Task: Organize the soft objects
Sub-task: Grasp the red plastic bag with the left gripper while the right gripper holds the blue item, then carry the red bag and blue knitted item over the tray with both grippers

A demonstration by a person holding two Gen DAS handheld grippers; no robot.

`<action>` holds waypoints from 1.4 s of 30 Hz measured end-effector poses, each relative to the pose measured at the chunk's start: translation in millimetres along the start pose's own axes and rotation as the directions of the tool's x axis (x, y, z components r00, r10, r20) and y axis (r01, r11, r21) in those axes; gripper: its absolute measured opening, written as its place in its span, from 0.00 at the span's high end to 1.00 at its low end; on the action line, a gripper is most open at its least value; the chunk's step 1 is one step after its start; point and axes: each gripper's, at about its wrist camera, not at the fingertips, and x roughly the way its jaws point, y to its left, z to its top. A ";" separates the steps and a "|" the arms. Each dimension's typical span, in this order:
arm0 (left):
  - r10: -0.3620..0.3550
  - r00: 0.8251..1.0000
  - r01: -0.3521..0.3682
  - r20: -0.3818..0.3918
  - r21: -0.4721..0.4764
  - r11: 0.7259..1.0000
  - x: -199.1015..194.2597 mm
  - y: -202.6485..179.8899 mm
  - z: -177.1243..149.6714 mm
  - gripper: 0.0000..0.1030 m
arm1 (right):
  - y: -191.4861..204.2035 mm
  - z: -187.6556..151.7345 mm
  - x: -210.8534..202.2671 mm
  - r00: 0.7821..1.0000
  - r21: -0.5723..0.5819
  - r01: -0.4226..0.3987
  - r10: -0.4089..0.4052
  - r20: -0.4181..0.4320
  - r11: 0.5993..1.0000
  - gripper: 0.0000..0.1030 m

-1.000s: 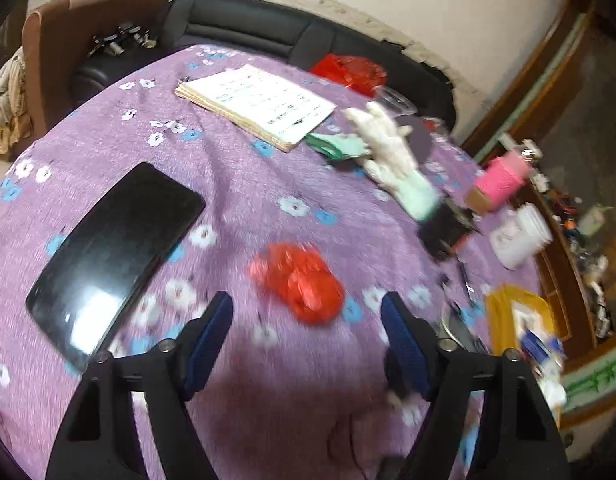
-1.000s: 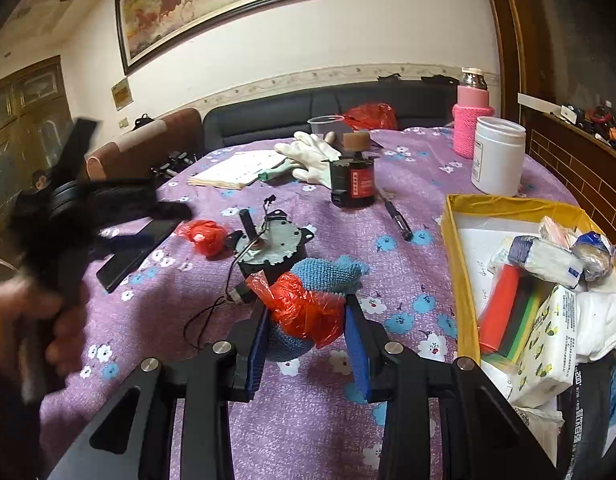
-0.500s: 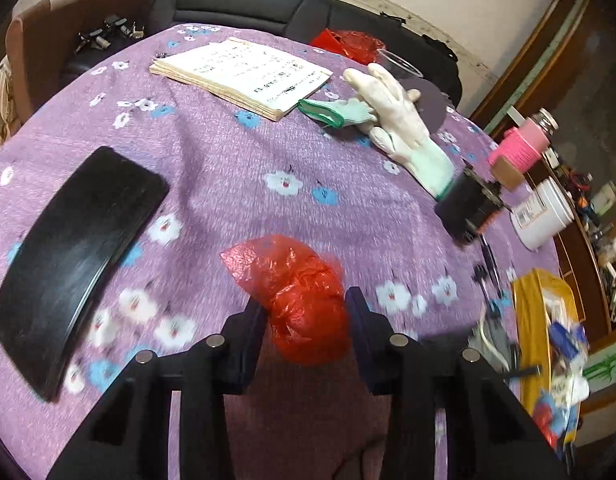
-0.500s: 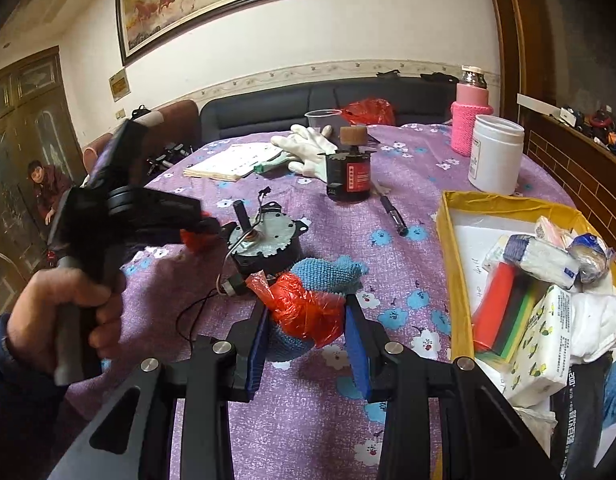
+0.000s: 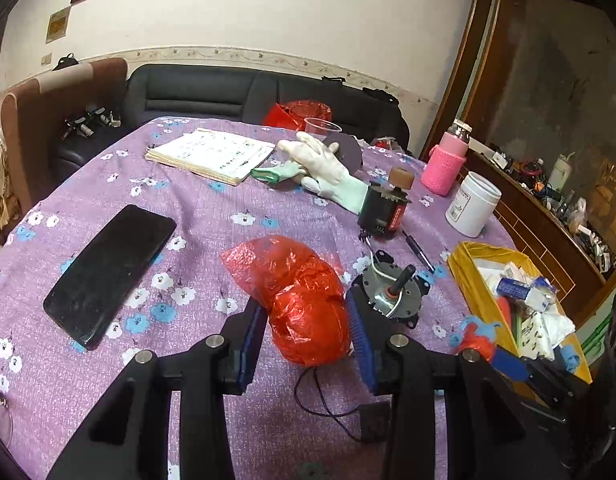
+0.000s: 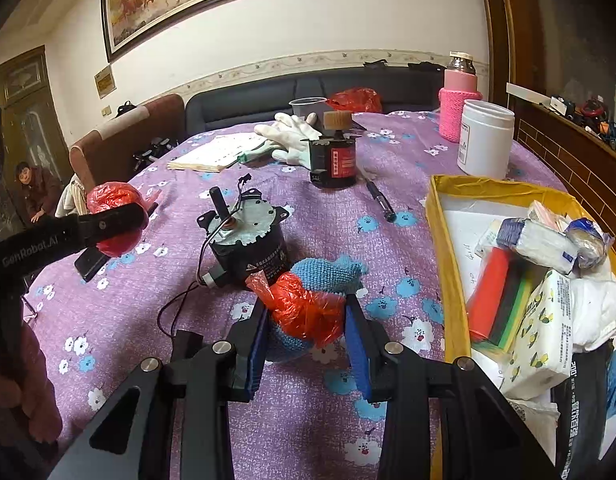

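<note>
Currently a crumpled red plastic bag point(image 5: 304, 300) is clamped between the blue pads of the left gripper point(image 5: 306, 332), raised above the purple flowered tablecloth point(image 5: 212, 216). The jaws were closing during the last second, with the bag between them, and are now narrow on it. In the right wrist view the same bag point(image 6: 112, 220) is seen held up at the left gripper's tip point(image 6: 116, 220), left of the grey motor point(image 6: 244, 236) and apart from it.

The right gripper point(image 6: 306, 328) is closed on a second bundle: a red plastic wad point(image 6: 304, 308) lying against a blue knitted cloth point(image 6: 324, 274). Both are pinched between the pads, just in front of the motor and left of the yellow tray point(image 6: 444, 256). Whether this bundle touches the tablecloth cannot be told.

Writing: "GenRobot.AI" is read on the left gripper's finger point(image 6: 48, 244). A white printed label is seen on the motor's black side, characters too small to read. A red label is carried by the black cylinder point(image 6: 334, 160), also illegible. The white jar point(image 6: 484, 140) has a label with a barcode-like strip.

Appearance: the left-held bag is thin, glossy, translucent red film, heavily wrinkled, balled up with a loose flap sticking out toward the upper left. The right-held wad is of the same film, smaller, with a twisted tail pointing left. The blue cloth is of coarse knit, lumpy.
</note>
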 end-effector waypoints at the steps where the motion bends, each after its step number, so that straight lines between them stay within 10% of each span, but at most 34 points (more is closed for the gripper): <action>1: -0.011 1.000 0.011 -0.008 -0.005 1.000 2.4 1.7 0.1 0.62 | 0.5 0.3 0.1 1.000 -0.002 0.000 0.000 0.002 1.000 0.63; 42: -0.110 0.992 0.101 0.058 0.137 0.985 -22.6 -37.1 -6.8 0.62 | -32.8 -10.5 -83.0 0.992 0.144 0.047 -0.063 0.106 0.988 0.62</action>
